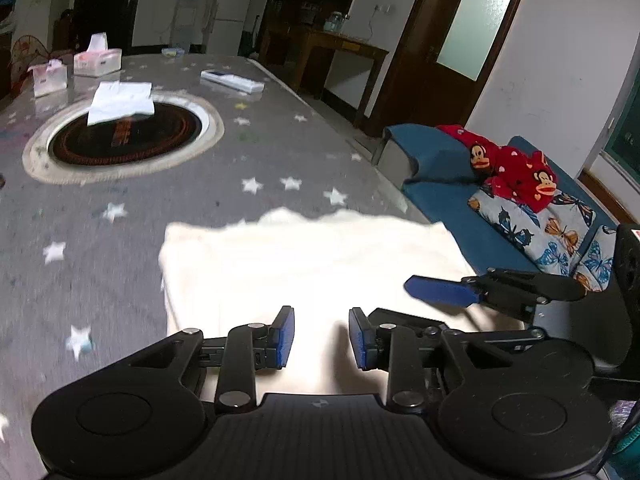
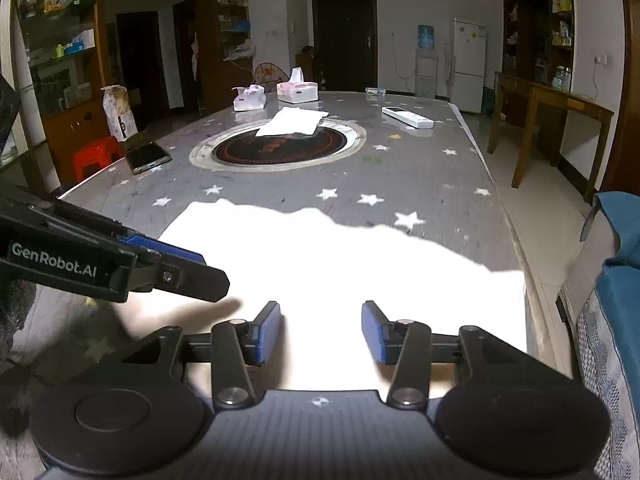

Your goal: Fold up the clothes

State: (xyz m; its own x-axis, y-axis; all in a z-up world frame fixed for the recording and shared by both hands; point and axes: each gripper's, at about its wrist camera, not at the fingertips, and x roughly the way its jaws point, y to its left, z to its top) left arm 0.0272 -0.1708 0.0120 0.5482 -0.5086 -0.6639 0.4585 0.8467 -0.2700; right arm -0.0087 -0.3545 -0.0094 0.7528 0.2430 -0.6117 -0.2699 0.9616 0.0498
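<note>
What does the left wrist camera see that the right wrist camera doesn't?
Only the left wrist view shows the red monkey-print clothes lying on the blue sofa. Only the right wrist view shows the dark phone on the table and the red stool. Both show the white garment on the star-patterned table, the folded white cloth, the tissue box, and both open grippers, left gripper and right gripper.

White walls; pale tiled floor (image 2: 516, 184). Dark wooden door (image 2: 344, 36), white refrigerator (image 2: 469, 64), brown wooden side table (image 2: 552, 100), blue sofa (image 1: 440, 168). Dim light.
</note>
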